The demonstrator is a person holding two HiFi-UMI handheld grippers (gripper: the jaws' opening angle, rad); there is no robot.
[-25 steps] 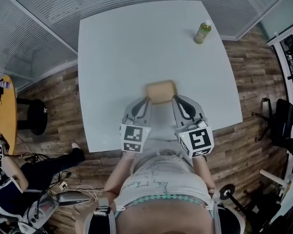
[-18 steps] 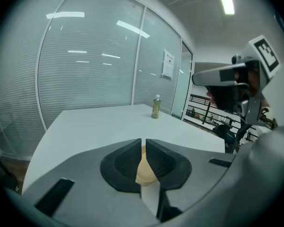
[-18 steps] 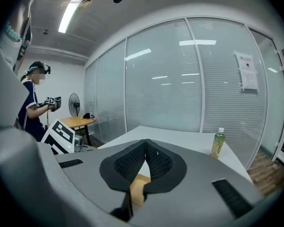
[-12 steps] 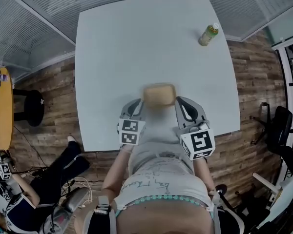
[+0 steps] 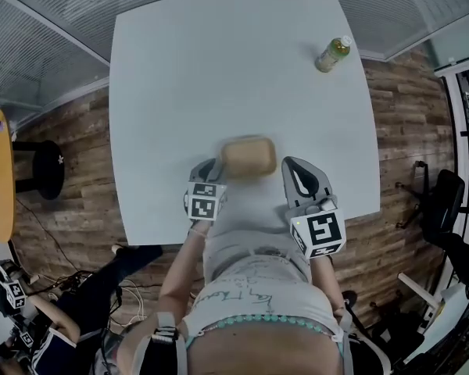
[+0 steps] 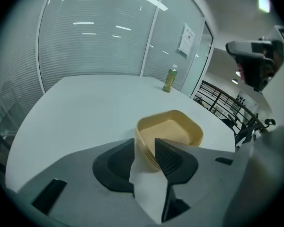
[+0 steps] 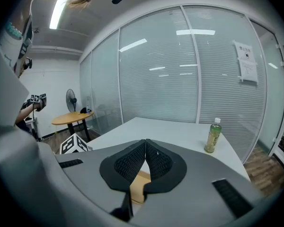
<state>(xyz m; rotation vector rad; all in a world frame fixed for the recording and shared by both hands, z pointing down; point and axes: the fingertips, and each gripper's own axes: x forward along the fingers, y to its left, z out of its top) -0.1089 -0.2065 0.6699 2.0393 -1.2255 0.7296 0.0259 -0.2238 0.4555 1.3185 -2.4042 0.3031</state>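
Tan bowl [image 5: 248, 155] blurred in head view; mostly hidden behind right gripper [image 7: 145, 150] jaws, seemingly pinched.

I hold both forearms out before my belly. My left gripper [image 6: 144, 146] points forward, jaws pinched on the wall of the bowl [image 6: 173, 130]. My right gripper [image 7: 145, 149] points alongside it, jaws pressed together.

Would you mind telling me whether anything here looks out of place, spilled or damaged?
Nothing stands out. The bowl looks empty and whole, with its near wall between the jaws of the left gripper. The bottle stands upright and capped near the far right corner of the table. No spill shows on the table.
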